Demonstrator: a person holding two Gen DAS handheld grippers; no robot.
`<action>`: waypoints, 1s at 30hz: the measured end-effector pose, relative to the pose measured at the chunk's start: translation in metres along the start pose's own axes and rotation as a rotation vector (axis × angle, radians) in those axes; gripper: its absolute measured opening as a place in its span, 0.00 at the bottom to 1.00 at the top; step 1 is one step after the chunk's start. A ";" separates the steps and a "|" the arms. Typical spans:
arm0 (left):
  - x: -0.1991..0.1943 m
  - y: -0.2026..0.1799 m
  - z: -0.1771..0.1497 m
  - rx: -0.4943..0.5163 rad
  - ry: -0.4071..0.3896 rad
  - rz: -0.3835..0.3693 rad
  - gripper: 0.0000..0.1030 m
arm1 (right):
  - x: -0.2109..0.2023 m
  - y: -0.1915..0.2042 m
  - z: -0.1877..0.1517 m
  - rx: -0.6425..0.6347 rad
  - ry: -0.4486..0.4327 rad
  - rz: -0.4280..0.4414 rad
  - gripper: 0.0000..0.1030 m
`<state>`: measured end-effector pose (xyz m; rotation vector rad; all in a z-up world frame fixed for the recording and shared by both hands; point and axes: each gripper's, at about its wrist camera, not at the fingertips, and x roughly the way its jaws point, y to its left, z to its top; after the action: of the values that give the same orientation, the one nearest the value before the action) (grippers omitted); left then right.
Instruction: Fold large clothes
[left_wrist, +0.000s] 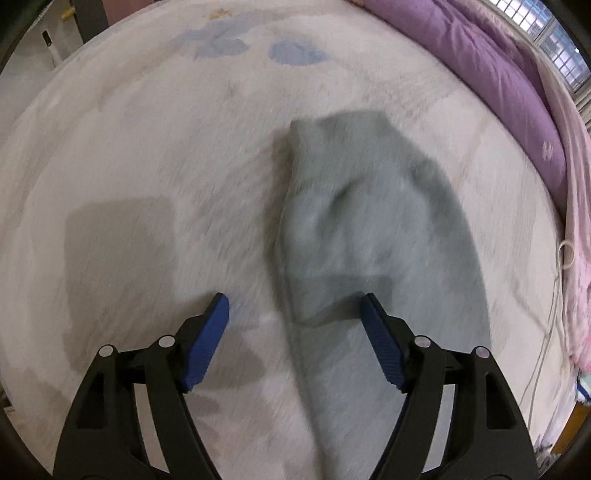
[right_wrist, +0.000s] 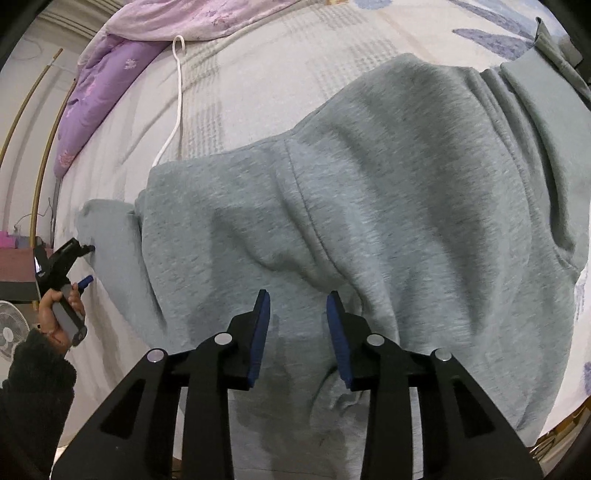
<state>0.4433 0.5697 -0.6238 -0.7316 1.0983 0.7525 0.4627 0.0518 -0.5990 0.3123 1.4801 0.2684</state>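
A grey sweatshirt (right_wrist: 388, 206) lies spread on the pale bedspread (right_wrist: 258, 74). Its sleeve (left_wrist: 369, 229) runs up the middle of the blurred left wrist view. My left gripper (left_wrist: 294, 306) is open and empty, hovering over the sleeve's near part, its right finger above the cloth. My right gripper (right_wrist: 298, 306) is open with a narrower gap, just above the sweatshirt's body, holding nothing. The left gripper also shows in the right wrist view (right_wrist: 86, 264), held by a hand at the sleeve's cuff end (right_wrist: 103, 221).
A purple quilt (left_wrist: 491, 66) and pink blanket (left_wrist: 576, 229) lie along the bed's far side. A white cord (right_wrist: 177, 92) lies on the bedspread beyond the sweatshirt. A fan (right_wrist: 11, 332) stands beside the bed. Blue flower prints (left_wrist: 295, 53) mark the bedspread (left_wrist: 147, 147).
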 end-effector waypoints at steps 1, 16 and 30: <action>0.001 -0.003 0.003 0.010 -0.012 0.001 0.65 | -0.004 -0.005 0.000 0.001 0.002 -0.001 0.30; -0.142 -0.057 -0.025 0.346 -0.285 -0.153 0.04 | -0.026 0.030 0.022 -0.103 -0.018 0.145 0.35; -0.272 -0.221 -0.283 0.629 -0.225 -0.519 0.05 | -0.106 -0.072 0.039 0.051 -0.105 0.228 0.37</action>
<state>0.4113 0.1717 -0.4149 -0.3495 0.8176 0.0264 0.4924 -0.0551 -0.5244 0.5304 1.3502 0.3917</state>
